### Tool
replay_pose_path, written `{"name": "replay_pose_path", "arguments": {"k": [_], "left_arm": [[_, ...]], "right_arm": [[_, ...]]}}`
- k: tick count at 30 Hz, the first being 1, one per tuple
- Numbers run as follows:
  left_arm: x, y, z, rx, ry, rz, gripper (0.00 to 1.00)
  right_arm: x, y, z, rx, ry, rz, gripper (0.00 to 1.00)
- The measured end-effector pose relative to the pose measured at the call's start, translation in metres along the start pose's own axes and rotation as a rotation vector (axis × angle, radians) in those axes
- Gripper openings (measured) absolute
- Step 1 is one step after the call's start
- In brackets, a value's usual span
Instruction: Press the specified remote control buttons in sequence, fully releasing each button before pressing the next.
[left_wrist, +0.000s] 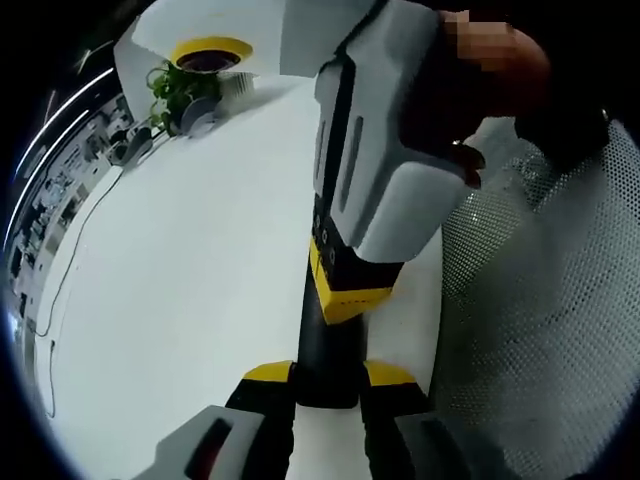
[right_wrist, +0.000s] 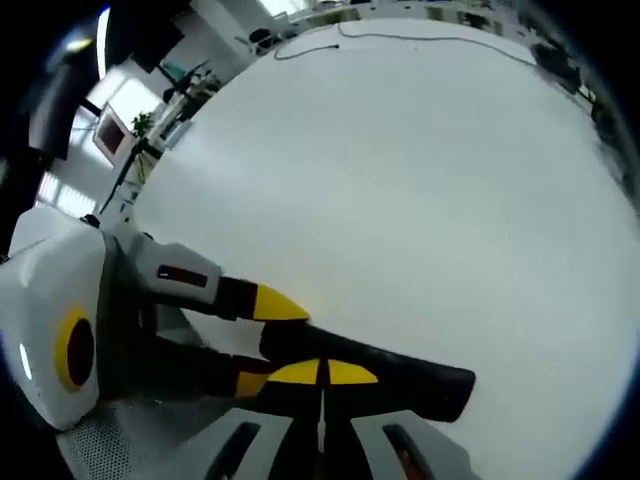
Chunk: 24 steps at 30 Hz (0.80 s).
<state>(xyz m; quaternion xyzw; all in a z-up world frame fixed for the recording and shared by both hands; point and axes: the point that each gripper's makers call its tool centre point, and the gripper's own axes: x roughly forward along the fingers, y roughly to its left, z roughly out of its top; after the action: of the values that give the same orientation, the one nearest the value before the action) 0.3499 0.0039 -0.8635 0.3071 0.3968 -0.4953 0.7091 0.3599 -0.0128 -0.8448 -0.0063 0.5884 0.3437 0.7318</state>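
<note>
**Remote clamped at one end, pressing tips brought down on its top**

Nearest the lens in the left gripper view, the yellow-tipped jaws of the left gripper (left_wrist: 328, 385) are seen closed against the two sides of a black remote control (left_wrist: 328, 350), whose near end is gripped between them. The hold appears meant to steady the remote on the white table (left_wrist: 180, 290) so that it does not slide or tip under a press. In the right gripper view the same remote (right_wrist: 400, 375) is seen lying long and flat on the table (right_wrist: 420, 180), with the left gripper (right_wrist: 275, 340) reaching in from the left and bracketing its end.

The right gripper (right_wrist: 320, 373) is shown with its two yellow tips brought together, no gap between them, directly over the remote's upper face; a narrow closed point is judged to be suited to pressing a single button. In the left gripper view it (left_wrist: 345, 295) is seen descending from above onto the remote. Whether a button is being depressed cannot be told, as the buttons themselves are hidden.

A potted plant (left_wrist: 178, 92) stands at the far table edge, well apart
</note>
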Motion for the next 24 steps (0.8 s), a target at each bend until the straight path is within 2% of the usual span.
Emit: {"name": "replay_pose_path", "arguments": {"k": [1, 2, 3, 4, 5, 7, 8, 9, 13, 16, 17, 18, 19, 21, 24], "left_arm": [[0.000, 0.000, 0.000, -0.001, 0.004, 0.001, 0.25], [0.000, 0.000, 0.000, -0.003, 0.006, 0.002, 0.25], [0.000, 0.001, -0.001, -0.012, 0.008, 0.002, 0.25], [0.000, 0.001, -0.001, -0.016, 0.009, 0.002, 0.25], [0.000, 0.001, -0.001, -0.021, 0.010, 0.000, 0.25], [0.000, 0.001, -0.001, -0.035, 0.014, 0.001, 0.25], [0.001, 0.001, -0.001, -0.040, 0.022, 0.005, 0.25], [0.001, 0.000, 0.000, -0.032, 0.031, 0.008, 0.25], [0.001, -0.001, 0.000, 0.003, 0.068, 0.021, 0.25], [0.002, -0.001, 0.001, 0.007, 0.092, 0.024, 0.25], [0.002, 0.000, 0.001, 0.007, 0.093, 0.023, 0.25], [0.002, 0.000, 0.000, 0.006, 0.099, 0.016, 0.25], [0.002, 0.001, 0.000, 0.003, 0.101, 0.014, 0.25], [0.003, 0.001, -0.001, -0.005, 0.108, 0.004, 0.25], [0.003, 0.000, -0.001, 0.007, 0.115, 0.005, 0.25]], "right_arm": [[-0.008, 0.001, 0.006, 0.019, -0.044, 0.016, 0.00], [-0.011, 0.001, 0.008, 0.025, -0.057, 0.019, 0.00], [-0.027, -0.003, 0.021, 0.039, -0.155, 0.003, 0.00], [-0.032, -0.004, 0.024, 0.036, -0.182, -0.003, 0.00], [-0.046, -0.008, 0.032, 0.031, -0.245, -0.027, 0.00], [-0.066, -0.014, 0.039, 0.031, -0.329, -0.066, 0.00], [-0.083, -0.017, 0.045, 0.020, -0.404, -0.090, 0.00], [-0.092, -0.017, 0.047, 0.015, -0.439, -0.100, 0.00], [-0.140, -0.023, 0.047, 0.003, -0.602, -0.191, 0.00], [-0.172, -0.024, 0.038, 0.004, -0.675, -0.222, 0.00], [-0.176, -0.024, 0.035, 0.019, -0.681, -0.223, 0.00], [-0.192, -0.024, 0.033, 0.020, -0.737, -0.233, 0.00], [-0.197, -0.024, 0.032, 0.021, -0.755, -0.234, 0.02], [-0.211, -0.024, 0.025, 0.039, -0.797, -0.249, 0.13], [-0.230, -0.022, 0.012, 0.052, -0.847, -0.283, 0.24]]}}
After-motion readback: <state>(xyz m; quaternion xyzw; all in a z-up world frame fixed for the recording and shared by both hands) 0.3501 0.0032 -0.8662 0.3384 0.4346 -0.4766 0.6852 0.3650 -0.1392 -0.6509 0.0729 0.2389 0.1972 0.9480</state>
